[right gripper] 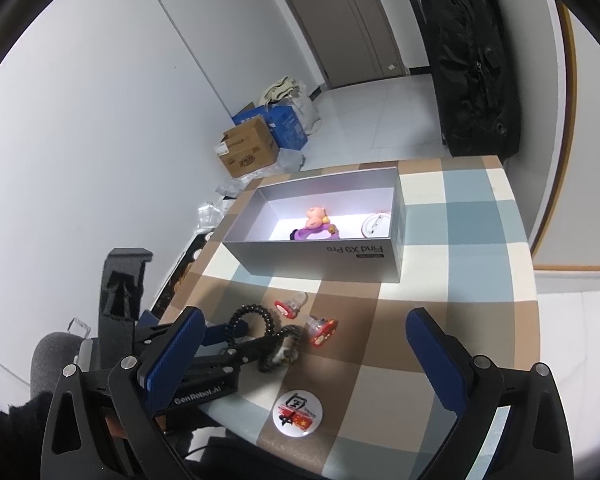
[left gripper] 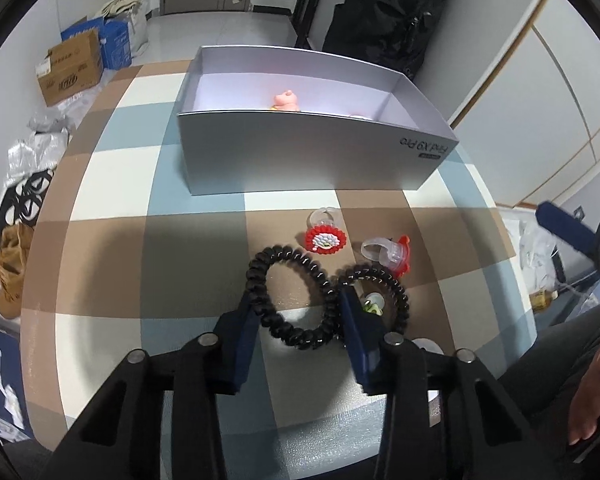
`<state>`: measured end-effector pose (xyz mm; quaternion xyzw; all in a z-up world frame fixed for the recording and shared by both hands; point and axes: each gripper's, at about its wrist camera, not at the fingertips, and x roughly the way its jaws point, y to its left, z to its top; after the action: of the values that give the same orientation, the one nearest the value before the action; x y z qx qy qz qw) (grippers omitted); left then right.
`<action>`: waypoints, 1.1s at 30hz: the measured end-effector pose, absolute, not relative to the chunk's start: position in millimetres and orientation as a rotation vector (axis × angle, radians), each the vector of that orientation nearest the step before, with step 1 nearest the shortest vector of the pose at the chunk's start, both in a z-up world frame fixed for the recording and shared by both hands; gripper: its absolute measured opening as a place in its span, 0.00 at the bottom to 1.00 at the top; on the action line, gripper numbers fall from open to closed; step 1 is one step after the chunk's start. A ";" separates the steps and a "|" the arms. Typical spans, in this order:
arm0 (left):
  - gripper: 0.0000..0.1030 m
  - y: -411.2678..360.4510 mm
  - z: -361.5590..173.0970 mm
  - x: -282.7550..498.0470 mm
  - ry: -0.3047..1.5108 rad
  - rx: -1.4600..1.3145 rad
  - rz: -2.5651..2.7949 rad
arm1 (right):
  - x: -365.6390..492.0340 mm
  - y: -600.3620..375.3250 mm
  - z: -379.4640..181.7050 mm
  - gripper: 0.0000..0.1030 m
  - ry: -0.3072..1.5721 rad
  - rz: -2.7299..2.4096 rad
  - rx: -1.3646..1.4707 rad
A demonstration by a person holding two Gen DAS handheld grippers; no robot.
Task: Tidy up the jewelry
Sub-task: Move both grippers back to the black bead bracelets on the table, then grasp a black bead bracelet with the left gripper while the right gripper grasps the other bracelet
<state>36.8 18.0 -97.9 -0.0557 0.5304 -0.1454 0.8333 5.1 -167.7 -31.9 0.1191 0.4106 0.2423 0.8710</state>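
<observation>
Left gripper [left gripper: 298, 312] — around black coil hair tie [left gripper: 290, 296]

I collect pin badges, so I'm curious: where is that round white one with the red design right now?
In the right wrist view, the round badge lies flat on the checked tablecloth near its front edge, between the open right gripper fingers, nearer than the red ring.

A table covered by a checked cloth of brown, pale blue and cream squares [right gripper: 472, 216] fills the lower centre of both views. Plain white walls [right gripper: 100, 120] occupy the left of the right wrist view. The floor of glossy white tiles [right gripper: 372, 120] runs to a grey-brown door with a dark handle [right gripper: 340, 20] at upper centre. A brown cardboard carton [right gripper: 248, 148] and a blue printed carton [right gripper: 284, 124] stand on the floor against the wall. A tall black fabric bag [right gripper: 472, 64] stands upright at upper right. Lighting is even and diffuse.
</observation>
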 end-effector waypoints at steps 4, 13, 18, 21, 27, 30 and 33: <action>0.18 25.0 -91.7 38.1 1.111 -0.168 -0.321 | 5.6 -168.0 -33.3 0.99 0.864 0.505 0.252; 0.06 38.7 -89.8 43.9 1.092 -0.255 -0.313 | 6.1 -164.0 -38.6 0.99 0.883 0.508 0.239; 0.05 42.7 -84.1 43.9 1.053 -0.278 -0.304 | 6.0 -159.9 -44.1 0.99 0.901 0.510 0.234; 0.05 44.0 -76.8 41.5 1.042 -0.274 -0.313 | 4.8 -156.6 -46.6 0.99 0.909 0.516 0.226; 0.05 51.8 -57.7 32.9 1.002 -0.284 -0.334 | 3.3 -148.8 -56.3 0.98 0.946 0.524 0.215; 0.05 55.3 -45.6 27.3 0.962 -0.289 -0.349 | 2.3 -140.8 -62.7 0.98 0.971 0.545 0.199; 0.05 59.1 -39.8 22.5 0.939 -0.311 -0.368 | 2.1 -129.5 -70.1 0.93 0.999 0.562 0.160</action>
<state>22.5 59.1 -39.8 -0.1482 0.4481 -0.1754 0.8640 2.1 -129.5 -70.1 0.0758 0.4723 0.2655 0.8371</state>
